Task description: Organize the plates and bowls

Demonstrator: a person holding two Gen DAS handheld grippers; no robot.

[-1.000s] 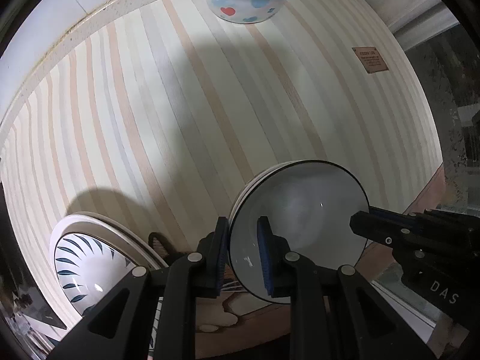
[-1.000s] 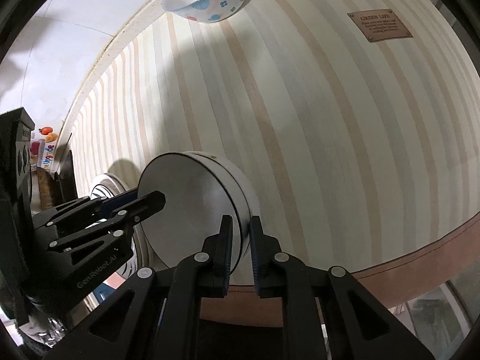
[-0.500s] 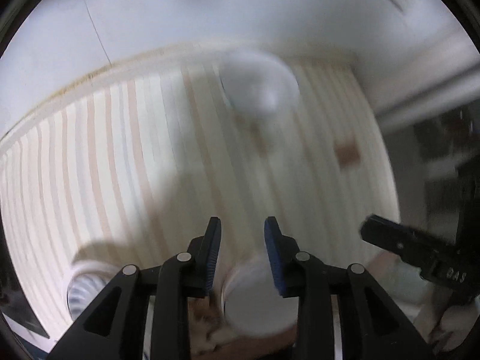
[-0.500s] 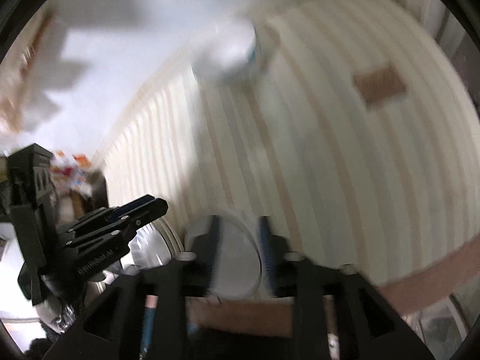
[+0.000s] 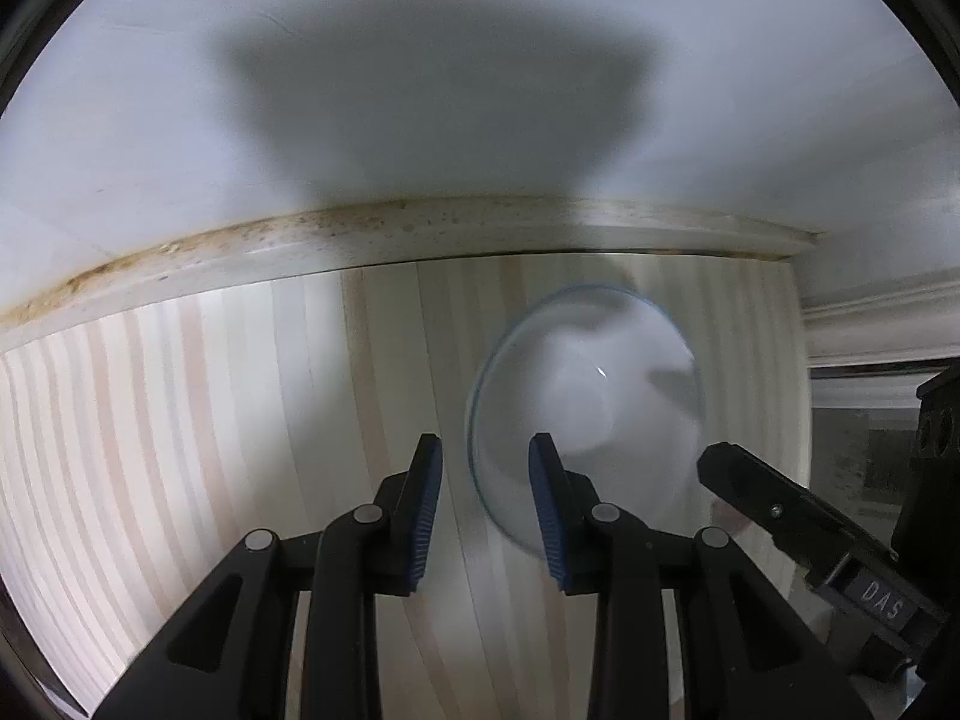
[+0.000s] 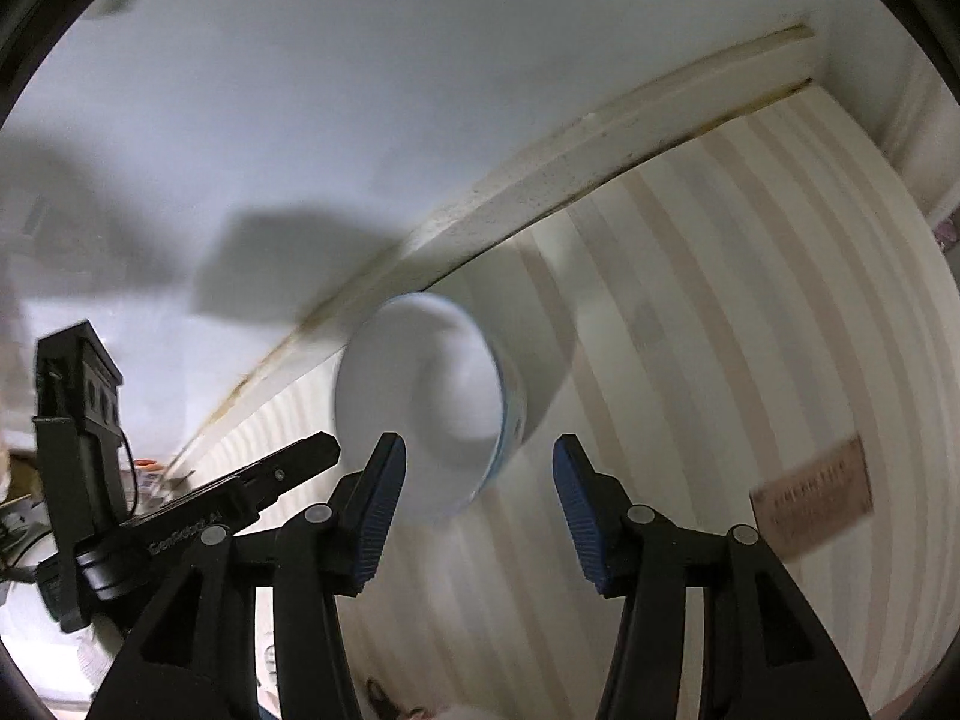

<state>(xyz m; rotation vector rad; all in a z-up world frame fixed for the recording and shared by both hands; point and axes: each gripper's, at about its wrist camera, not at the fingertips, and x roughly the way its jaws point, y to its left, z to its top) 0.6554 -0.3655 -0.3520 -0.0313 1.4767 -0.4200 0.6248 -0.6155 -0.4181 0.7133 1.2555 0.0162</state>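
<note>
A white bowl with blue and red spots (image 5: 585, 414) sits near the far edge of the striped tablecloth (image 5: 180, 450), close to the wall. It is blurred in both views. It also shows in the right wrist view (image 6: 432, 402). My left gripper (image 5: 486, 510) is open and empty, with the bowl's near left rim just beyond its fingertips. My right gripper (image 6: 477, 498) is wide open and empty, just short of the bowl. The black-rimmed plates are out of view.
A white wall (image 5: 450, 90) with a stained trim strip (image 5: 360, 234) runs along the table's far edge. A brown label (image 6: 810, 492) lies on the cloth at the right. The other gripper's body shows at each view's side.
Both grippers let go of the black-rimmed plate, opened, and moved fast across the table towards the spotted bowl by the wall. The plates and the rack have left the view.
</note>
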